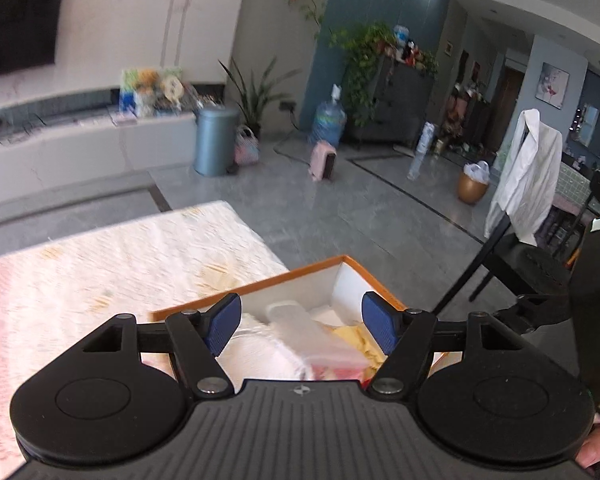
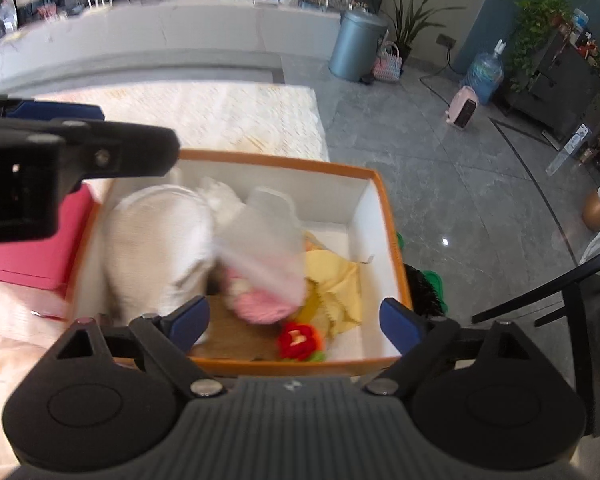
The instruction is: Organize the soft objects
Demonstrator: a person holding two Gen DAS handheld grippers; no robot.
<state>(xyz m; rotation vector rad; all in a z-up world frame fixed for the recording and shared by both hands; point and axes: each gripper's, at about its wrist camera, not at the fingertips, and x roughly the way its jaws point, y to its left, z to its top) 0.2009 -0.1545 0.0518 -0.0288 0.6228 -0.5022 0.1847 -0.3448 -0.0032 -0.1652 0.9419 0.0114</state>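
Note:
An orange-rimmed white box [image 2: 374,216] sits at the table's right end; it also shows in the left wrist view [image 1: 284,278]. It holds a white plush toy [image 2: 160,240], a clear plastic bag [image 2: 268,232] over a pink knitted item [image 2: 260,304], a yellow cloth [image 2: 336,280] and a red knitted flower [image 2: 298,340]. My right gripper [image 2: 294,320] is open and empty above the box's near edge. My left gripper [image 1: 300,324] is open and empty above the box; the white plush [image 1: 260,352], bag [image 1: 308,332] and yellow cloth [image 1: 360,340] lie below it. The left gripper's body [image 2: 60,160] shows at the left of the right wrist view.
The table has a cream patterned cloth [image 1: 120,264]. A pink box [image 2: 36,256] lies left of the orange box. Something black and green [image 2: 426,284] lies beside the box's right wall. A black chair [image 1: 520,256] with a white shirt [image 1: 528,184] stands at the right. Grey floor lies beyond.

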